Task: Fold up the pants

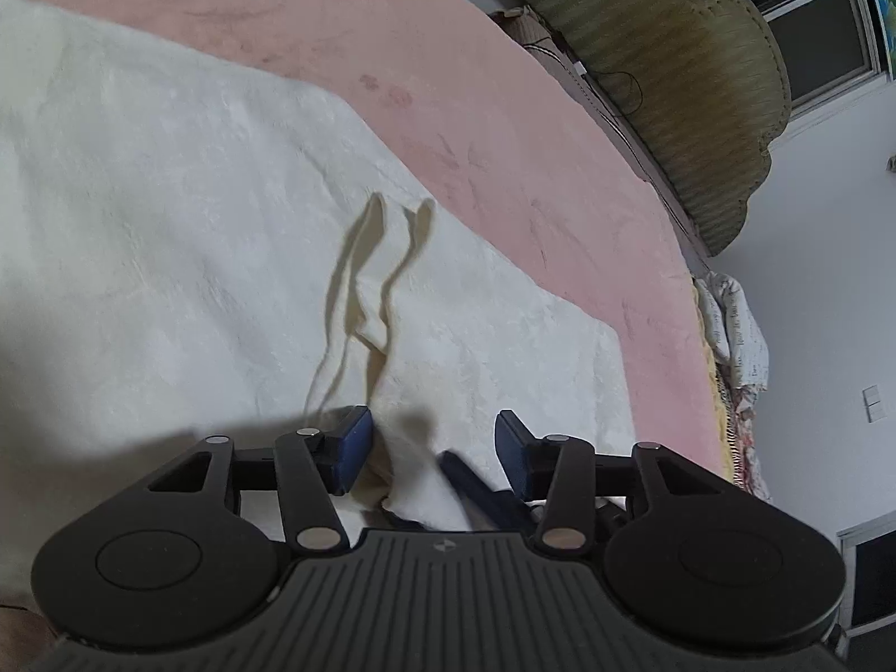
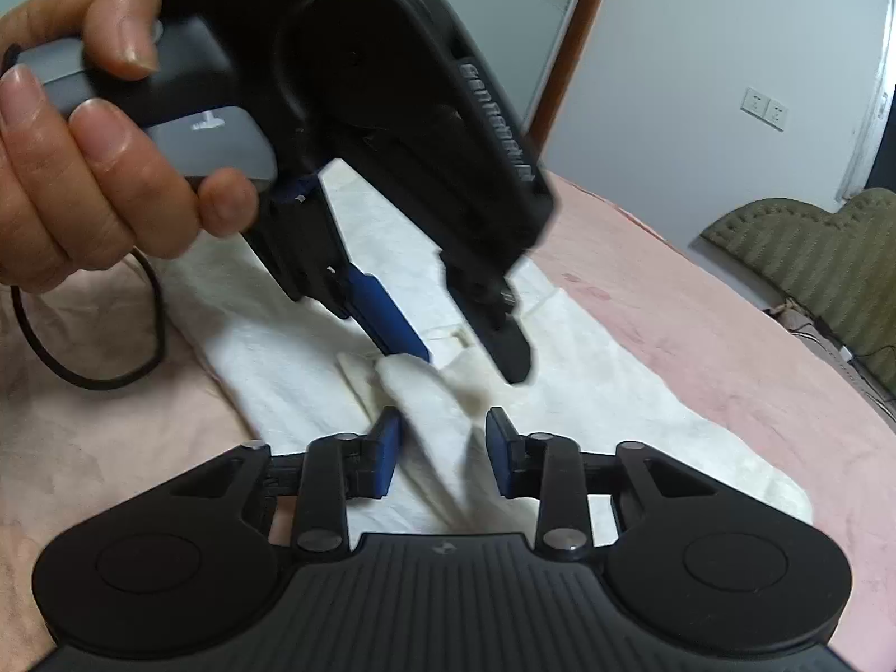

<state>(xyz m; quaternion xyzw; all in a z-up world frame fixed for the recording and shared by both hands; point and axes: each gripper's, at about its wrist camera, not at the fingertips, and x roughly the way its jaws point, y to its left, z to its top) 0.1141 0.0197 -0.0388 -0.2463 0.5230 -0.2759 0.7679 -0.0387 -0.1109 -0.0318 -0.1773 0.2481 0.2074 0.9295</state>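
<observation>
The pink bed [image 1: 504, 112] carries the white pants [image 1: 168, 196], spread flat near its edge. The left gripper [image 2: 459, 358] has its jaws apart above a raised fold; the right gripper [image 2: 442, 451] has its jaws straddling that fold, not quite pinching.

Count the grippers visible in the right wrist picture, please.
2. The right gripper is at the bottom, astride a raised fold of the white pants. The left gripper, held by a hand, points down from upper left, just above that fold.
</observation>
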